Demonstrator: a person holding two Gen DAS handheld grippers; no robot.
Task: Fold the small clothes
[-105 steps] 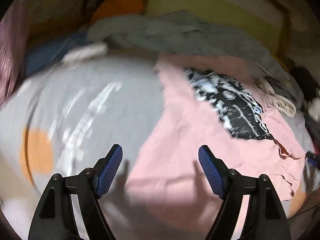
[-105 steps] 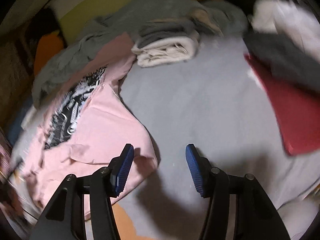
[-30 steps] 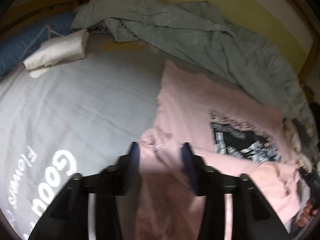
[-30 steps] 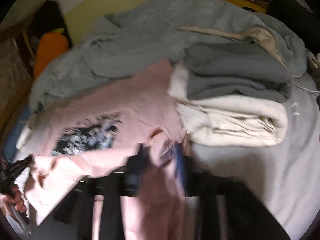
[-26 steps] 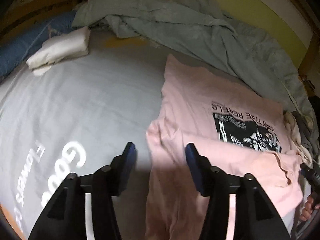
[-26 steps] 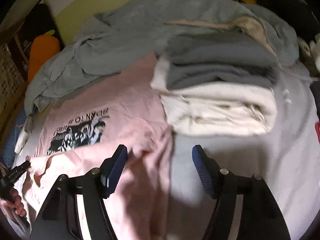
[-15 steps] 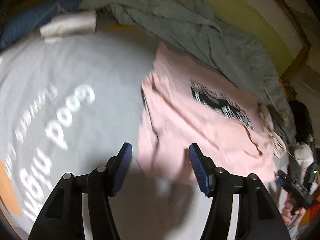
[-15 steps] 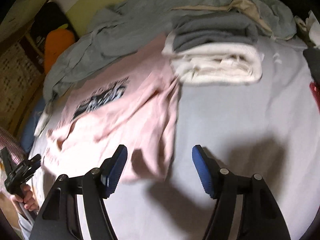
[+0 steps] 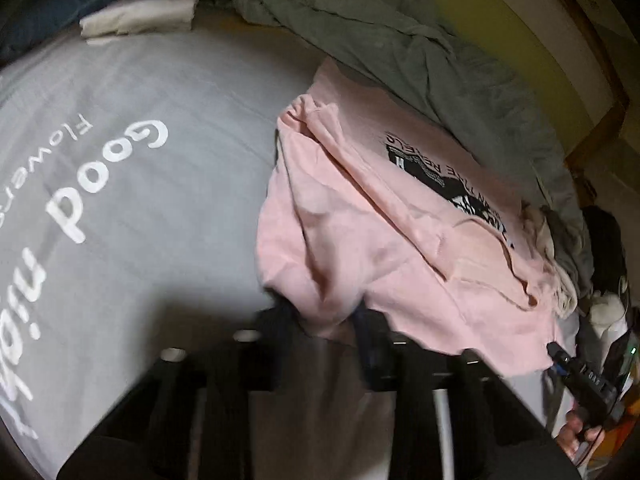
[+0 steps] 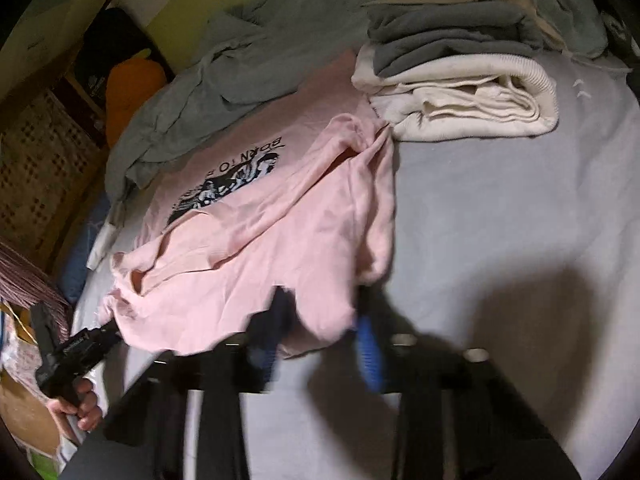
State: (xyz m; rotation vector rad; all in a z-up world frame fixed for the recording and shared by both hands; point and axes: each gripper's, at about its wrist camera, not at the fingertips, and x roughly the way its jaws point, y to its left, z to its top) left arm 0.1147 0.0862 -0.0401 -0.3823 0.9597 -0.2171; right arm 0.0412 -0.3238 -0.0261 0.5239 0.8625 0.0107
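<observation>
A pink T-shirt (image 9: 380,240) with a black print lies half folded on the grey bedsheet (image 9: 140,200); its sleeves lie folded inward over the print. My left gripper (image 9: 320,328) stands around the shirt's near left hem corner, fingers blurred, with cloth between them. In the right wrist view the same shirt (image 10: 260,248) spreads left of centre. My right gripper (image 10: 320,332) stands around the near right hem corner, with pink cloth between its blue pads (image 10: 368,344). Motion blur hides how tightly either one grips.
A rumpled grey-green blanket (image 9: 400,40) lies behind the shirt. A folded white cloth (image 9: 140,16) lies far left. A stack of folded cream and grey clothes (image 10: 460,80) sits right of the shirt. An orange cushion (image 10: 132,88) lies at the back.
Both grippers have moved from open above the bed down onto the shirt's near hem corners. Their fingers have narrowed around the cloth.
</observation>
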